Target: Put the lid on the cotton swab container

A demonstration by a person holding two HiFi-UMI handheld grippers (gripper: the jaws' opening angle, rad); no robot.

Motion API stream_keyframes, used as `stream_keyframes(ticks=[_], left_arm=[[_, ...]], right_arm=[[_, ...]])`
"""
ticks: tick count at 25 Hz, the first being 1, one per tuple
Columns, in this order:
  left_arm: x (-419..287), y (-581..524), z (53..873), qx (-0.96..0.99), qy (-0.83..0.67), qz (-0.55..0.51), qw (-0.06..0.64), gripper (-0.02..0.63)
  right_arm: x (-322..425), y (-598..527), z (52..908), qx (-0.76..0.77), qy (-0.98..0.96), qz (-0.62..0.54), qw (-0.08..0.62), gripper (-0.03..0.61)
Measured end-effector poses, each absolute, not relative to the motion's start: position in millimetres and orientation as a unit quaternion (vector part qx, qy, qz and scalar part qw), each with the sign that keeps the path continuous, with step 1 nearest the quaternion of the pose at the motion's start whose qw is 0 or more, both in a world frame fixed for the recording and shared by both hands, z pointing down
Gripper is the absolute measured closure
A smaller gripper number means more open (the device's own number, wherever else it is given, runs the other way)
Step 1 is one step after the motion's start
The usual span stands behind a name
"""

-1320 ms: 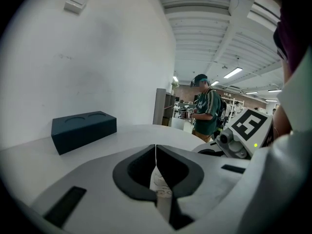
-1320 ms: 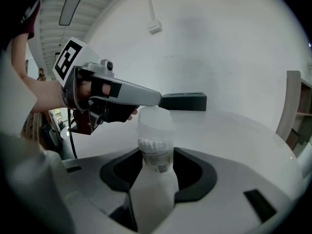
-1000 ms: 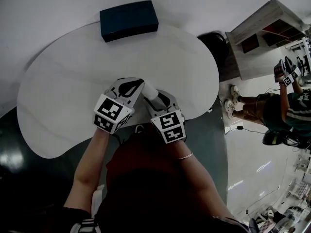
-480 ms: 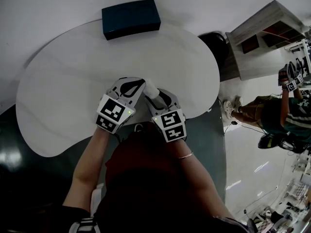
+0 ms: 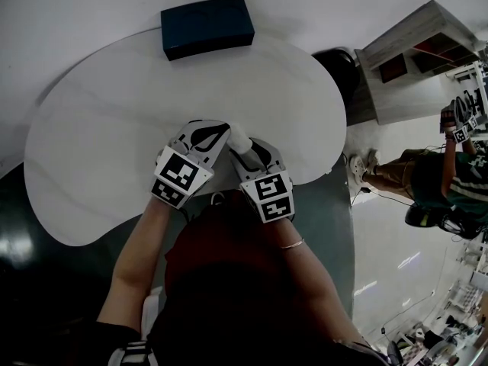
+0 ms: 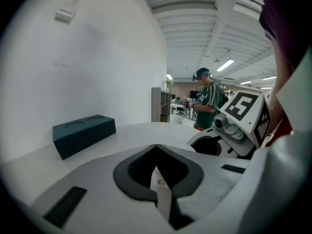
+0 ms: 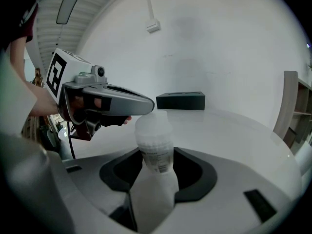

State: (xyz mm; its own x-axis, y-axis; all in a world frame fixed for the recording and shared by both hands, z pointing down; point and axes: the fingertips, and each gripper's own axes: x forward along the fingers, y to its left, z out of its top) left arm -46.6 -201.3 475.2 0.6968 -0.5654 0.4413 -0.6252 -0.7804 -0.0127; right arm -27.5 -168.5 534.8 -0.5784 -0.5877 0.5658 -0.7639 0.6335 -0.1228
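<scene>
1 cotton swab container [image 7: 157, 159], translucent with a printed label, stands upright in the right gripper [image 7: 157, 150]. Its fingers are closed against the container's 2 sides, low on the body, which I judge is meant to steady it and leave the top free. The paler, slightly wider band at the top looks like the lid [image 7: 153, 123] sitting on the rim, though I cannot tell whether it is fully seated.

The left gripper [image 6: 156, 146] points in from the side with its fingers brought together at the tips. A thin pale sliver shows in the gap behind them, too unclear to name, so I take them as holding nothing. In the right gripper view those closed tips meet the lid's upper edge, likely serving as a blunt point to press it down.

Both grippers sit close together at the near edge of the white counter [image 5: 107, 143], by the person's body.

Count: 2 grippers, 1 container, 1 lid, 1 dark blue box [image 5: 207, 24] at the far edge, well apart, and 1 other person [image 5: 450, 175] off to the side.
</scene>
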Motion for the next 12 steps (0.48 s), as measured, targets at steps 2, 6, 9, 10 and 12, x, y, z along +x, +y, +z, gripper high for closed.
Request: stream_keyframes(ticks=[2,6,9,10,12], left_arm=[[-46.4,-201.6,476.0,0.919,-0.322,0.22,0.069,0.589],[-46.8,-203.0,476.8,0.919,-0.323,0.216,0.071,0.589],[-47.2,-202.8,477.0,0.917,-0.332,0.212,0.066,0.589],[-47.8,-203.0,477.1,0.916,-0.336,0.209,0.067,0.589],[-50.6,-203.1,477.3,0.914,-0.345,0.197,0.078,0.588]], right_arm=[[-27.3,-168.8,534.8,0.39,-0.87,0.179,0.245,0.371],[-28.0,-169.7,536.0,0.391,-0.869,0.179,0.244,0.371],[-28.1,-169.5,536.7,0.393,-0.868,0.181,0.245,0.371],[-28.5,-169.5,537.0,0.394,-0.867,0.182,0.244,0.371],[-29.2,-169.1,537.6,0.396,-0.866,0.185,0.241,0.371]])
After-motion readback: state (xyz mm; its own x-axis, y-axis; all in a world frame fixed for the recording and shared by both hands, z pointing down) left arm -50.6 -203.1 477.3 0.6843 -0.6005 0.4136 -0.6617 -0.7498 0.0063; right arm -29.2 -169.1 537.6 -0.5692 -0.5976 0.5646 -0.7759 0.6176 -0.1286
